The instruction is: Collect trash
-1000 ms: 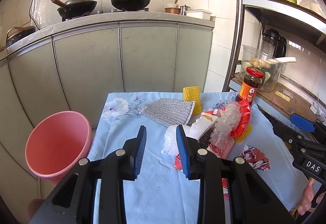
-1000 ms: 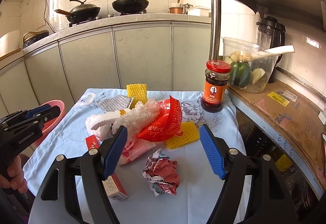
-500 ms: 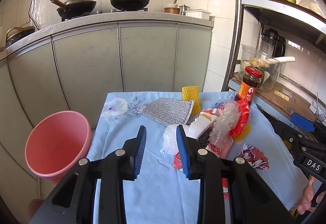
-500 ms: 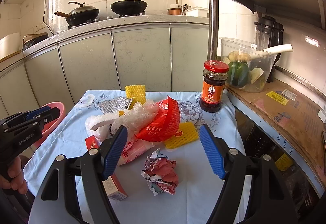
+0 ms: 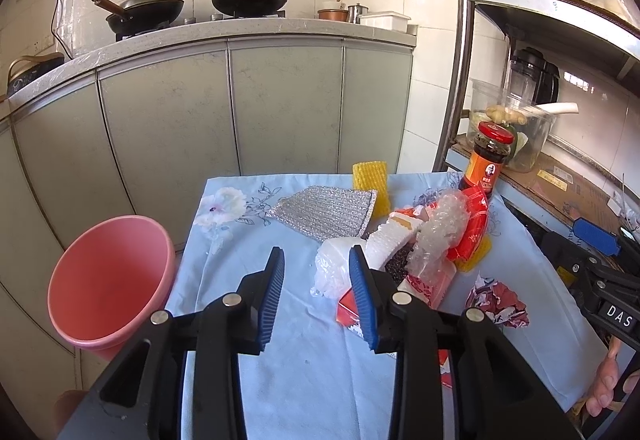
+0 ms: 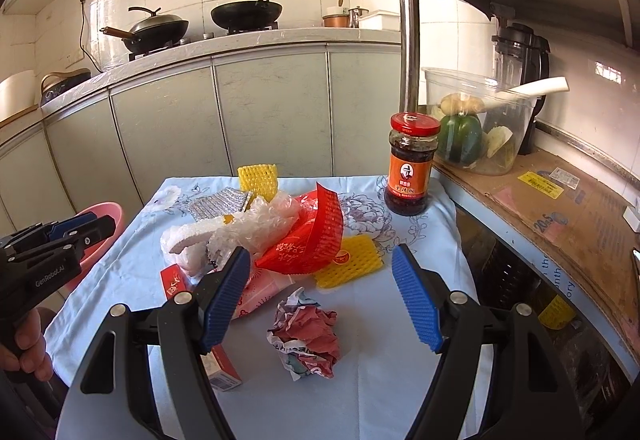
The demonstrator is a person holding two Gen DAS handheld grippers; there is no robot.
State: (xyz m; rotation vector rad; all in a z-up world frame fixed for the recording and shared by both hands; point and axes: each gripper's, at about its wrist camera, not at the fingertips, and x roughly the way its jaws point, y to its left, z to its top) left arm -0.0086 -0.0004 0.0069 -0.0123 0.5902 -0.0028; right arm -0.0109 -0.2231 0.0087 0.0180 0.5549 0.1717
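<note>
From your left wrist camera, your left gripper (image 5: 316, 292) hangs over the left half of the table (image 5: 304, 392), its jaws opening with only bare blue cloth between them. The heap of trash (image 5: 420, 248) sits just right of the right pad, around the middle of the table: white foam, clear bubble wrap, red netting. A silver pad (image 5: 326, 208) and a yellow foam net (image 5: 370, 186) lie toward the far edge. The pink bucket (image 5: 108, 284) stands off the table's left edge, mouth tilted toward you.

From your right wrist camera, your right gripper (image 6: 320, 298) is spread wide, holding nothing, above a crumpled paper ball (image 6: 306, 338) near the near edge. The trash heap lies beyond its left pad, and a sauce jar (image 6: 412, 164) stands upright at the far right corner.
</note>
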